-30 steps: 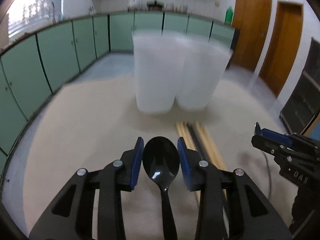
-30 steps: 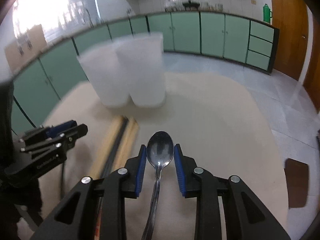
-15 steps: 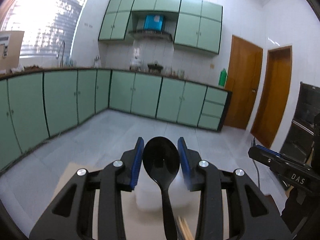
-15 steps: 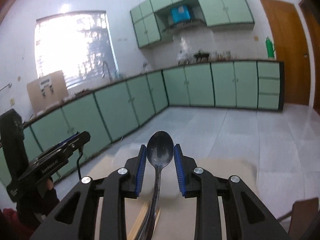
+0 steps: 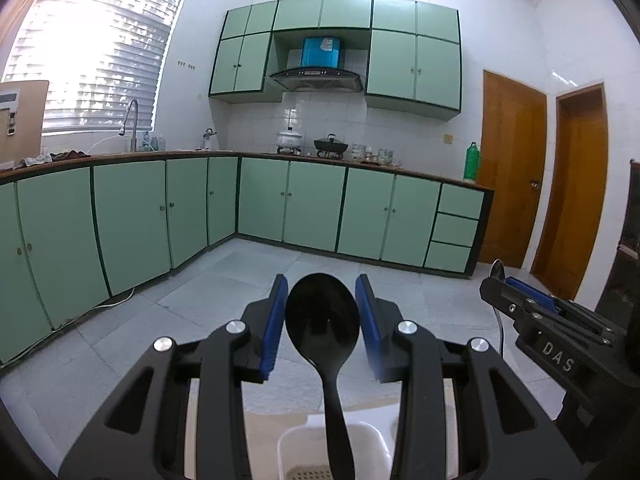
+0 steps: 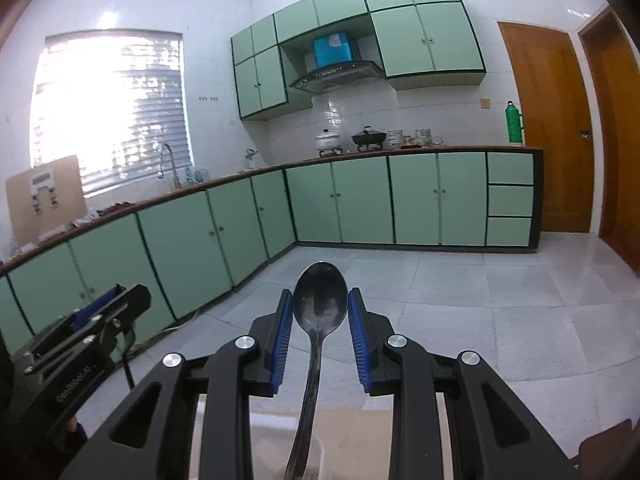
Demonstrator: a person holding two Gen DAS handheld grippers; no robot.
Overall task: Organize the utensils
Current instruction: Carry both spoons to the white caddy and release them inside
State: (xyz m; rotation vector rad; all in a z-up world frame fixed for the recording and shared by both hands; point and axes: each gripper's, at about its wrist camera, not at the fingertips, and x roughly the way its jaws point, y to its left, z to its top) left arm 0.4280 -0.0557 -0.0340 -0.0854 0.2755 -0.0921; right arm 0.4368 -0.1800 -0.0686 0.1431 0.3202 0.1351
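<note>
Black plastic spoon (image 5: 322,320) pinched by left hand-held gripper (image 5: 322,322); shiny metal spoon (image 6: 320,306) by right hand-held gripper (image 6: 320,320)

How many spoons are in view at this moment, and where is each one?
2. The black spoon stands between the fingers of the left gripper; the metal spoon stands between the fingers of the right gripper. Others may be hidden below the views.

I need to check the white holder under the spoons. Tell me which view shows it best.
The left wrist view: the white holder shows its rim and a perforated floor below the black spoon in the left tool. The right wrist view catches only a pale sliver beside the metal spoon.
</note>
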